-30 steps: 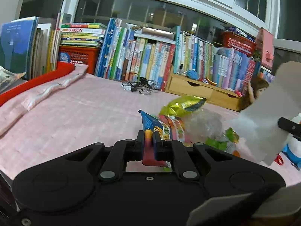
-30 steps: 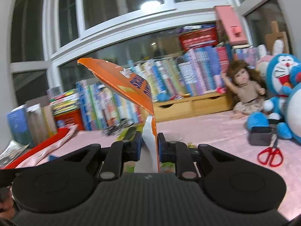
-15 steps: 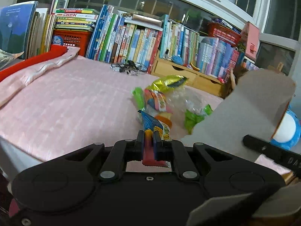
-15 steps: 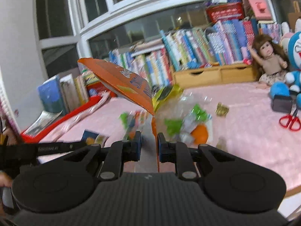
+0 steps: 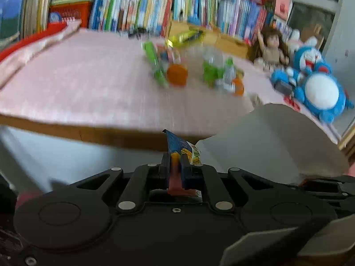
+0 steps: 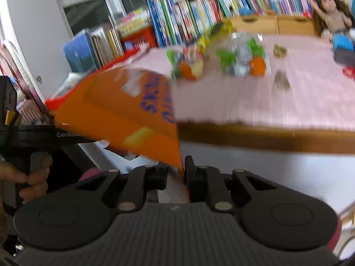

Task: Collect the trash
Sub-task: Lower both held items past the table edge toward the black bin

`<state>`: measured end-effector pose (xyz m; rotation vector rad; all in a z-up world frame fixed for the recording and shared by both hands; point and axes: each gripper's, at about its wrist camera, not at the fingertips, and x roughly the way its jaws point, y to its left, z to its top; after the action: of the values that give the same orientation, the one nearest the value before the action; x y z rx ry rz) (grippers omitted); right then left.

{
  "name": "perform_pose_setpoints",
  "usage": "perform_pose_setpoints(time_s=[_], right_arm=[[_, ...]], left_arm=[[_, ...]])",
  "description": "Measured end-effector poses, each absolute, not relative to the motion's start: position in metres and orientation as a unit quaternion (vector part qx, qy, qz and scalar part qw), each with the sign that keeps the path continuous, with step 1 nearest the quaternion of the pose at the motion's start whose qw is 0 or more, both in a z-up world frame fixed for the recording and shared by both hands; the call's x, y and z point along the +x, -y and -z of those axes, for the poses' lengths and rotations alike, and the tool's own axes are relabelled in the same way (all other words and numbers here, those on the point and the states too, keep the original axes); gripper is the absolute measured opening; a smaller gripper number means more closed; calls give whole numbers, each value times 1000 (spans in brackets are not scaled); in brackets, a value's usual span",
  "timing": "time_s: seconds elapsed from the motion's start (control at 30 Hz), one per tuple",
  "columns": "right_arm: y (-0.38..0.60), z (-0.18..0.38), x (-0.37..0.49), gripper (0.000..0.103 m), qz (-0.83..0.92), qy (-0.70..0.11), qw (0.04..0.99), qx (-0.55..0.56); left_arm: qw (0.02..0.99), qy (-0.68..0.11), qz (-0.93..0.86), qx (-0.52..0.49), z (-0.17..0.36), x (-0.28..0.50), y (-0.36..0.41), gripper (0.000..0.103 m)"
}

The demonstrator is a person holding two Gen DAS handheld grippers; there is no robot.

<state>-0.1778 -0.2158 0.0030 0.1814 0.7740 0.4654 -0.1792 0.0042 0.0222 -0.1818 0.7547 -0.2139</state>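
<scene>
My left gripper (image 5: 175, 163) is shut on a small blue snack wrapper (image 5: 180, 147), held below the table's front edge. My right gripper (image 6: 176, 173) is shut on the edge of a flattened orange cardboard box (image 6: 124, 108) that slants up to the left. That box's grey inner side (image 5: 270, 141) fills the right of the left wrist view. More trash lies blurred on the pink tablecloth (image 5: 84, 82): a green wrapper (image 5: 155, 64), an orange lid (image 5: 177, 74), clear plastic with green scraps (image 6: 240, 58) and a yellow-gold bag (image 5: 185, 36).
The table's wooden front edge (image 6: 266, 138) runs across both views. Rows of books (image 5: 142, 6) line the back, with a doll (image 5: 271, 48) and blue plush toys (image 5: 317, 82) at the right. A hand (image 6: 28, 177) holds the other gripper's handle at the left.
Both grippers have pulled back and down off the table, still holding the wrapper and the orange box. The box has tilted lower and left. The trash pile sits farther away.
</scene>
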Motion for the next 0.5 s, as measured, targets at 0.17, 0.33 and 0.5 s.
perform_pose_setpoints(time_s=[0.17,0.33,0.5], right_arm=[[214,26,-174,19,-203,-433,873,90],[215,55,-166,19,-182,-477,855,93],[213,85,-154,19,-163,-517,835,97]], left_arm=[[903,-415,103,-55,4,-178,4,9],[883,-456,105,-41,33,-168,8,9],[864,-494,98,-29,66,-150,14,9]])
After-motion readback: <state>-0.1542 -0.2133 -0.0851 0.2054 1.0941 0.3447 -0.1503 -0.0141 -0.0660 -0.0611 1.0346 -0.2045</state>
